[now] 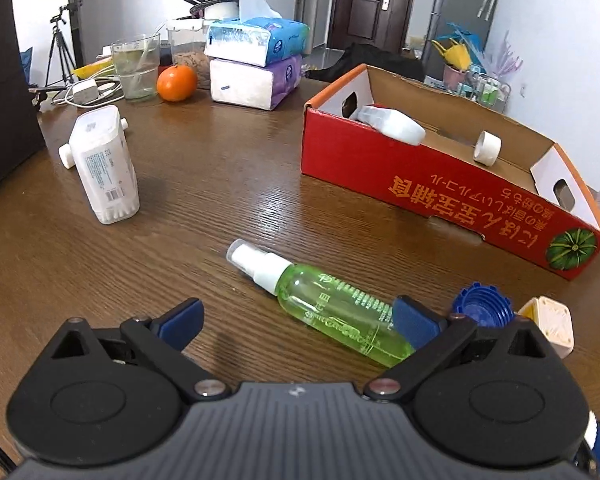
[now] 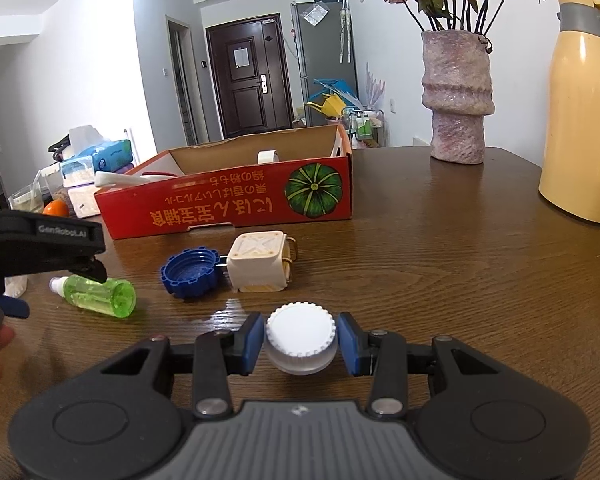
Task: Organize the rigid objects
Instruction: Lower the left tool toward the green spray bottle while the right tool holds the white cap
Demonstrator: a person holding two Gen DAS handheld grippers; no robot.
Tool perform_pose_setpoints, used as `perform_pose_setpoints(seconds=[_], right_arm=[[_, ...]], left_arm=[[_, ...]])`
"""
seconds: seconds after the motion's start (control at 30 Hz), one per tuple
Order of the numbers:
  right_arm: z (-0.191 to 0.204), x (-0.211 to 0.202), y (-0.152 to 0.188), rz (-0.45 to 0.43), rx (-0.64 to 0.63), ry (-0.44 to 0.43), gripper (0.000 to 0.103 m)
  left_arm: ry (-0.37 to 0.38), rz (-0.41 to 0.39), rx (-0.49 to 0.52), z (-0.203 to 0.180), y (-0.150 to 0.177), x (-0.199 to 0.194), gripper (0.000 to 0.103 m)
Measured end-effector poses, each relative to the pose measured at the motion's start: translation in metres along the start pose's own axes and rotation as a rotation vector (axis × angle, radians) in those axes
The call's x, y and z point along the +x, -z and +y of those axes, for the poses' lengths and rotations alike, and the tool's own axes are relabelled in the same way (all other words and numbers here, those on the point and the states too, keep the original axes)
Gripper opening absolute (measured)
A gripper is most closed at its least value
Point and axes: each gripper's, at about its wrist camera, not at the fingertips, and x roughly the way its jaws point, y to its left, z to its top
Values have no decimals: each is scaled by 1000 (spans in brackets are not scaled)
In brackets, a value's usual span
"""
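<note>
A green spray bottle (image 1: 332,308) (image 2: 96,294) lies on its side on the brown table (image 1: 240,200). My left gripper (image 1: 298,320) (image 2: 60,290) hovers open over it, jaws wide; the right finger overlaps the bottle's base and the left finger is well clear. My right gripper (image 2: 300,344) is shut on a white ribbed cap (image 2: 300,334), held just above the table. A blue cap (image 1: 482,308) (image 2: 190,274) and a cream cube-shaped case (image 1: 550,330) (image 2: 258,264) sit side by side in front of the red cardboard box (image 1: 420,172) (image 2: 228,200).
The box holds a white bottle (image 1: 392,124) and a white tape roll (image 1: 487,148) (image 2: 269,157). A white bottle (image 1: 104,164) lies at the left. Behind are an orange (image 1: 177,83), a glass (image 1: 136,66) and tissue packs (image 1: 256,40). A vase (image 2: 456,92) and a yellow jug (image 2: 580,108) stand right.
</note>
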Motion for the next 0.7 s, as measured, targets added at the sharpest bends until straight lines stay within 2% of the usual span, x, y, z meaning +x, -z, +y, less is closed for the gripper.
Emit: perform_pose_setpoints(seconds=[0.03, 0.2, 0.33, 0.4, 0.6, 0.7], right_arm=[[0, 0, 0, 0, 0, 1, 39], [0, 1, 0, -1, 0, 5, 39], [0, 1, 0, -1, -1, 10, 39], [0, 1, 0, -1, 1, 14, 39], [-1, 0, 0, -4, 9, 18, 39], [-1, 0, 0, -4, 8, 18, 39]], left_arm=[[8, -7, 19, 0, 2, -2, 97], [32, -28, 78, 8, 14, -13, 96], [31, 69, 80, 11, 16, 5, 88], [1, 64, 99, 9, 17, 7, 86], [10, 48, 130, 10, 24, 2, 81], [22, 32, 147, 10, 27, -1, 72]])
